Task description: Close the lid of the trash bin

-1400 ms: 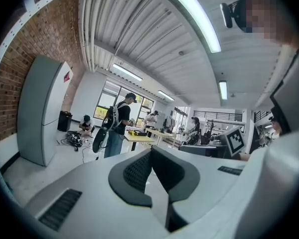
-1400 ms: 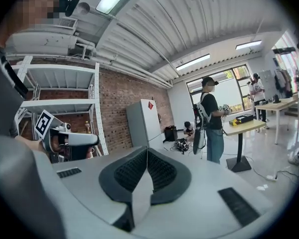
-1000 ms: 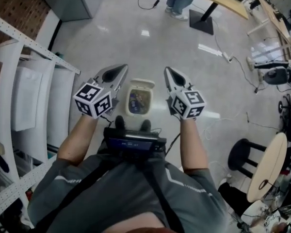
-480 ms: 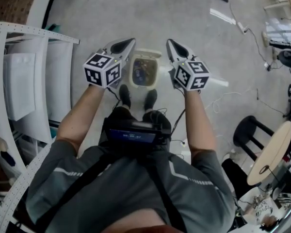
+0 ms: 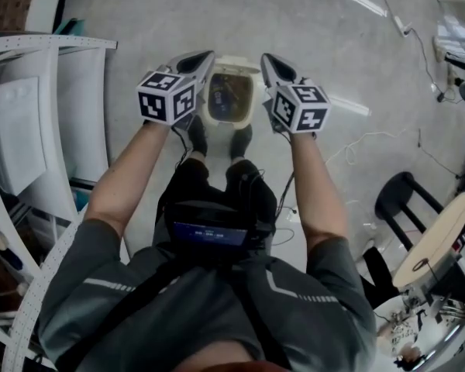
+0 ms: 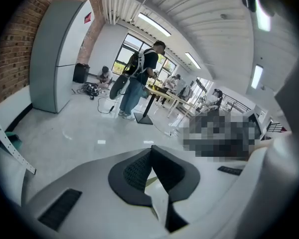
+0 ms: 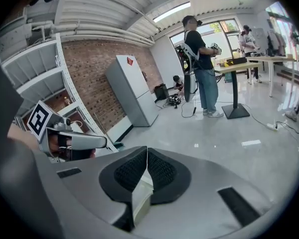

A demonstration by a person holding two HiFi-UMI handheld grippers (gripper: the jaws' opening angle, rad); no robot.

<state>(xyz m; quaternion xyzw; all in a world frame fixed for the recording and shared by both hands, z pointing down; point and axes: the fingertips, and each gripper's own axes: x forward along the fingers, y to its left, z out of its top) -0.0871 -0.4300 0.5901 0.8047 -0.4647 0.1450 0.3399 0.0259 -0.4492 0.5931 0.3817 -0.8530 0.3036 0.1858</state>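
Fingertips of left gripper (image 5: pixel 206 54) and right gripper (image 5: pixel 266 56) meet, empty; the raised lid (image 5: pixel 236 61) of the trash bin (image 5: pixel 229 120) looks light, stiff plastic. Pushing its free edge should suffice.

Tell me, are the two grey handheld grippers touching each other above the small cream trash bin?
Apart. The head view shows the left gripper and right gripper side by side, the open cream trash bin visible in the gap between them.

The left gripper (image 5: pixel 204 56) and right gripper (image 5: pixel 266 59) sit higher in the head view than before, flanking the bin (image 5: pixel 231 119) more closely.
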